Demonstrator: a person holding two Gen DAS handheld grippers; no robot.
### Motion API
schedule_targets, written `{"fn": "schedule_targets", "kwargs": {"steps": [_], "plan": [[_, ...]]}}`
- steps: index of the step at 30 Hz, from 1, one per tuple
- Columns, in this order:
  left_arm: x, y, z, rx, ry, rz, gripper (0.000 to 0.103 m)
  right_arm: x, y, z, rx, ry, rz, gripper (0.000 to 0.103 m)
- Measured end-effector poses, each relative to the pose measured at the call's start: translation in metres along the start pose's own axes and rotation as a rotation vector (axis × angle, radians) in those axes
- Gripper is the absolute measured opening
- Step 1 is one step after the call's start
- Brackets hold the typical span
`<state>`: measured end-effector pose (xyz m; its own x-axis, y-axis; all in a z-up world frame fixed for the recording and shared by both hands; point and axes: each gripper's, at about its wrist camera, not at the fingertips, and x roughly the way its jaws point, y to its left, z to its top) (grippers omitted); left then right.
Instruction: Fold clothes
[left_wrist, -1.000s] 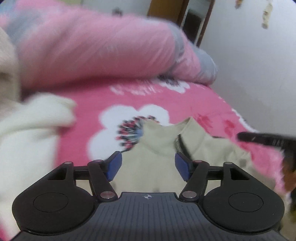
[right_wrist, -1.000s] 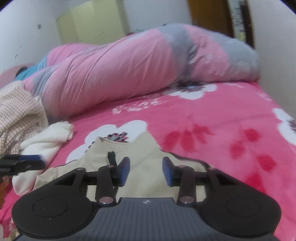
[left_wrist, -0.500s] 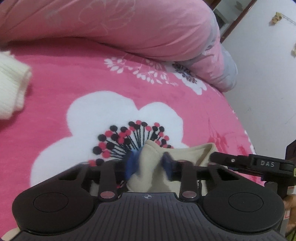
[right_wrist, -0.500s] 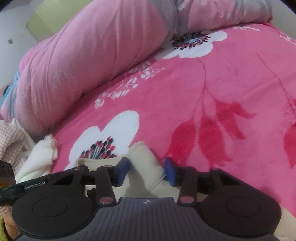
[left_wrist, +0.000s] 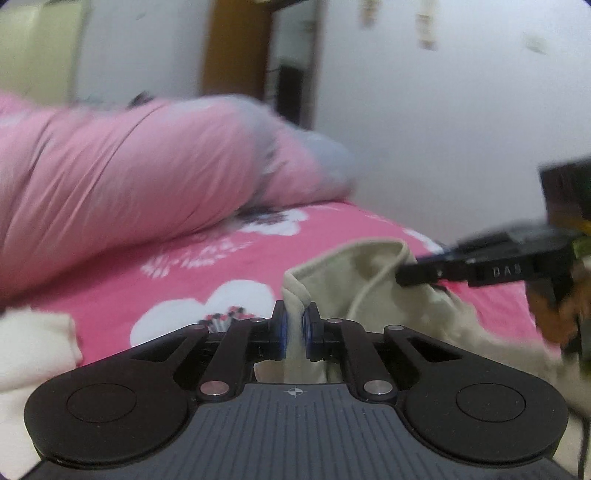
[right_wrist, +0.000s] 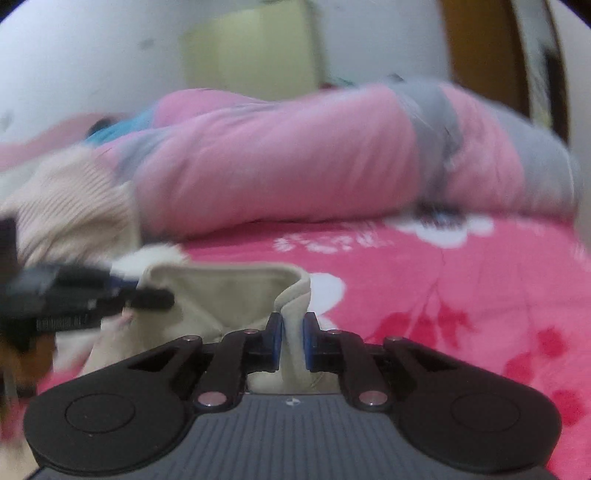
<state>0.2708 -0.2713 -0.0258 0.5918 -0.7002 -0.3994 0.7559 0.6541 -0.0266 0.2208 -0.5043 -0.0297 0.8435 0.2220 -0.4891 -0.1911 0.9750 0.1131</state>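
A beige garment (left_wrist: 343, 273) hangs lifted above the pink flowered bedspread (left_wrist: 177, 291), its top edge stretched between my two grippers. My left gripper (left_wrist: 295, 328) is shut on one corner of that edge, with cloth pinched between its blue pads. In the left wrist view my right gripper (left_wrist: 404, 275) reaches in from the right and grips the other corner. In the right wrist view the right gripper (right_wrist: 293, 339) has its jaws closing, a fold of the beige garment (right_wrist: 221, 291) pressed between the pads. The left gripper (right_wrist: 157, 298) shows blurred at the left.
A rolled pink and grey duvet (left_wrist: 129, 177) lies across the far side of the bed. A white knit garment (left_wrist: 33, 343) sits at the left, and a ribbed cream sweater (right_wrist: 70, 210) behind it. A white wall (left_wrist: 443, 129) borders the bed on the right.
Both grippers went from open over the flat garment to closed on its top edge. They have raised it off the bedspread, and both views have tilted up.
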Motion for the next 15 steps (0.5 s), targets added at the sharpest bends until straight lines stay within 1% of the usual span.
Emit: {"fn": "schedule_targets", "kwargs": {"steps": [2,4,5,6,7,8,10,12,13,14,15], "plan": [[-0.019,-0.018,-0.016,0.1,0.024,-0.041,0.007,-0.024,0.02,-0.02,-0.101,0.004,-0.008,0.014],[-0.031,-0.032,-0.041,0.183,0.086,-0.079,0.011,-0.038,0.031,-0.045,-0.147,0.051,-0.003,0.015],[-0.032,-0.036,-0.052,0.196,0.127,-0.093,0.012,-0.039,0.034,-0.057,-0.153,0.094,-0.007,0.02],[-0.032,-0.038,-0.063,0.195,0.169,-0.095,0.012,-0.04,0.037,-0.069,-0.157,0.139,-0.012,0.023],[-0.032,-0.039,-0.073,0.194,0.21,-0.097,0.013,-0.042,0.035,-0.074,-0.132,0.156,-0.016,0.027],[-0.033,-0.04,-0.082,0.19,0.243,-0.098,0.013,-0.045,0.032,-0.079,-0.105,0.172,-0.02,0.027],[-0.04,-0.034,-0.084,0.137,0.245,-0.114,0.015,-0.05,0.027,-0.087,-0.051,0.202,-0.027,0.027],[-0.049,-0.021,-0.076,0.031,0.233,-0.169,0.017,-0.055,0.022,-0.096,0.003,0.232,-0.034,0.029],[-0.055,-0.013,-0.072,-0.026,0.218,-0.198,0.019,-0.063,0.016,-0.095,0.051,0.205,-0.019,0.038],[-0.06,-0.006,-0.069,-0.082,0.203,-0.219,0.021,-0.071,0.01,-0.093,0.106,0.171,-0.006,0.053],[-0.064,0.0,-0.068,-0.137,0.19,-0.233,0.026,-0.08,0.001,-0.091,0.183,0.132,0.016,0.058]]}}
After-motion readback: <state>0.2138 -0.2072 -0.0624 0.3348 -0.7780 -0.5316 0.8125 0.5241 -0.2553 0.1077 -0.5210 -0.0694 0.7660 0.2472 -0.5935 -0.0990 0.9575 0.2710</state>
